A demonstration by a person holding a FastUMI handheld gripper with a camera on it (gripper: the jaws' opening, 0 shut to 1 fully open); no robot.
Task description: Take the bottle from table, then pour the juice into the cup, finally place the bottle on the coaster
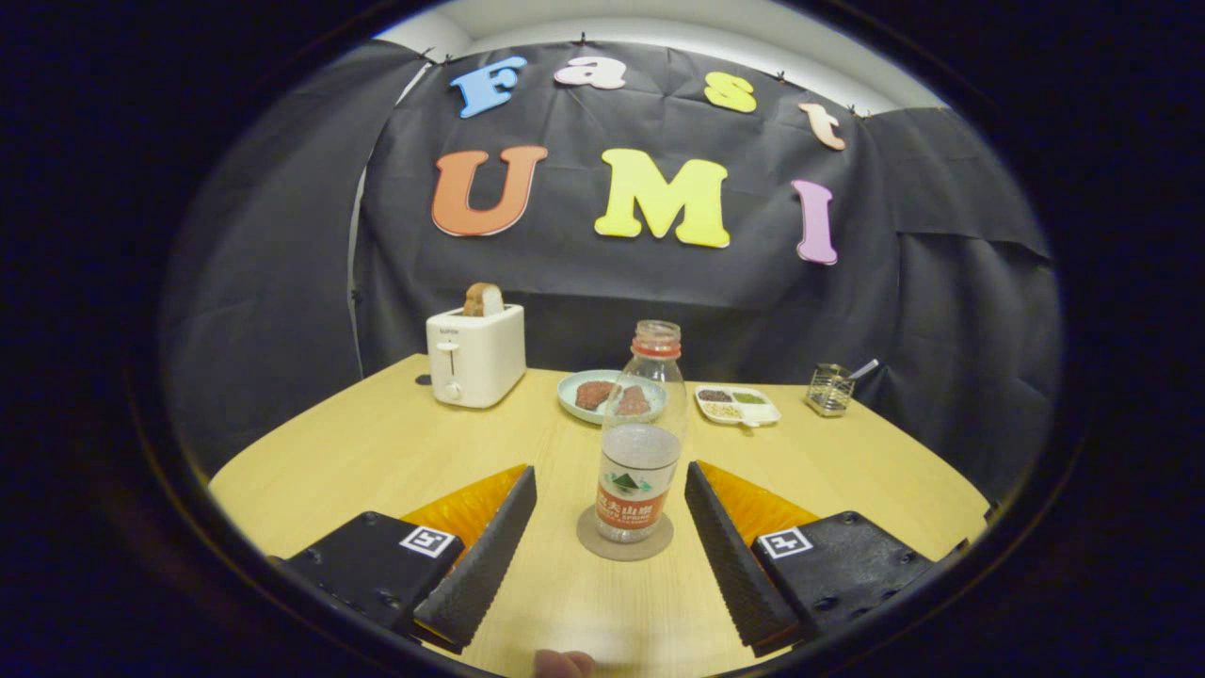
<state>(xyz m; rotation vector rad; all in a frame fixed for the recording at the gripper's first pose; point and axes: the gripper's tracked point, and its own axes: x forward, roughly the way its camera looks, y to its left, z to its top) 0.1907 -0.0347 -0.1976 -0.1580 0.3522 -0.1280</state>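
Note:
A clear plastic bottle [642, 443], uncapped, with a label around its lower half, stands upright on a round brown coaster [625, 546] on the wooden table [377, 452]. My gripper [610, 494] is open. Its two fingers [490, 556] flank the bottle, one on each side, with a gap between each pad and the bottle. The bottle sits just ahead of the fingertips, roughly midway between them. Nothing is held.
A white toaster [475, 356] with a slice of bread stands at the back left. A pale plate [602, 395] with food lies behind the bottle, a small divided dish [737, 404] to its right, and a wire holder [829, 389] farther right. A fingertip [565, 663] shows at the near edge.

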